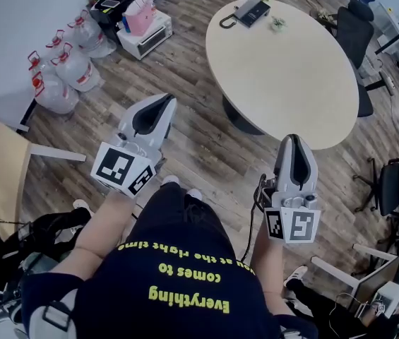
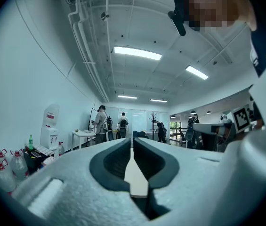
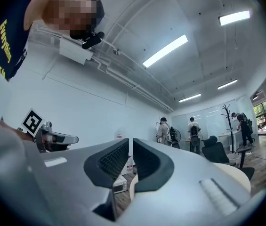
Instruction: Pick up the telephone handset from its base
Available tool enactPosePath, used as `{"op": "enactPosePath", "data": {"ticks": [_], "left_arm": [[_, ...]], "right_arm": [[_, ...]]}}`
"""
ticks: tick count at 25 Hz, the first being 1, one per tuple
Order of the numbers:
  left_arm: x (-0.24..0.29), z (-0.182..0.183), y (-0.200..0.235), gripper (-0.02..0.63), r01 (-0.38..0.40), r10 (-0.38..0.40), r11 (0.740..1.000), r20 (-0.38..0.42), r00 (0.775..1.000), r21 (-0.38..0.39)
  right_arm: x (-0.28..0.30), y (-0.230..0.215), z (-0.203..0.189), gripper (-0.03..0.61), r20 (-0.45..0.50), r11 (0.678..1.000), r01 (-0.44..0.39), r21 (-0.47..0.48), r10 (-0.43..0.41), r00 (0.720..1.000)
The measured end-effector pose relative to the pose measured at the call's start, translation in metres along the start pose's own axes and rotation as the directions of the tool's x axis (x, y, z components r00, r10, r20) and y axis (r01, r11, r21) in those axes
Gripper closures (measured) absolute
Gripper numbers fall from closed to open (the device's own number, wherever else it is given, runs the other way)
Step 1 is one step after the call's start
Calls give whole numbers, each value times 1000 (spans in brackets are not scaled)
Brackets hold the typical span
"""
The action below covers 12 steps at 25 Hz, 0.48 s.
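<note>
Wooden plank floor [image 1: 199,140] filled most of the head view, w/ a round beige table [image 1: 284,83] in the upper middle. On the far edge of this table, at the top of the frame, sat the telephone [image 1: 250,10]. It was too small to tell if the handset lay on the base. A dark office chair [image 1: 354,34] stood at the table's upper right. Big water bottles [image 1: 65,69] were grouped in the upper left, beside a white microwave [image 1: 145,37] w/ a pink bag [image 1: 140,16] on top.

Both tongs were in the lower half of the frame, well apart from the telephone and over the floor. Left gripper [image 1: 160,103] [image 2: 132,142] had its jaws pressed together, nothing btw. them. Right gripper [image 1: 294,141] [image 3: 130,145] had its jaws almost together, only a thin slit, also empty.

In the gripper views a white wall, ceiling lamps and several people [image 2: 100,121] standing far in the back were seen.
</note>
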<state>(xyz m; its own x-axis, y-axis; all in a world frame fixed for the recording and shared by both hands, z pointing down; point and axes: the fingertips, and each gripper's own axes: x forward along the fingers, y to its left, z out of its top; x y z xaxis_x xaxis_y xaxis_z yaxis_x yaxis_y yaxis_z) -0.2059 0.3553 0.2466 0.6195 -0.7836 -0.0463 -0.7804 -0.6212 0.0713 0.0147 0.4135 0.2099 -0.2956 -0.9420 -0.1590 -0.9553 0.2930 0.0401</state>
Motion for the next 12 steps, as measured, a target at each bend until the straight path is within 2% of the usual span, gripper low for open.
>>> {"op": "enactPosePath", "data": {"ticks": [4, 8, 12], "left_arm": [[9, -5, -6, 552, 17, -18, 1000, -24, 1000, -11], [18, -14, -5, 463, 34, -35, 999, -56, 998, -11], [39, -23, -4, 403, 88, -90, 996, -86, 992, -25]], "right_arm": [[0, -4, -4, 465, -14, 1000, -19, 7, 19, 1000], [5, -6, -9, 423, -20, 1000, -18, 14, 18, 1000], [20, -10, -16, 386, -39, 1000, -21, 22, 22, 999]]}}
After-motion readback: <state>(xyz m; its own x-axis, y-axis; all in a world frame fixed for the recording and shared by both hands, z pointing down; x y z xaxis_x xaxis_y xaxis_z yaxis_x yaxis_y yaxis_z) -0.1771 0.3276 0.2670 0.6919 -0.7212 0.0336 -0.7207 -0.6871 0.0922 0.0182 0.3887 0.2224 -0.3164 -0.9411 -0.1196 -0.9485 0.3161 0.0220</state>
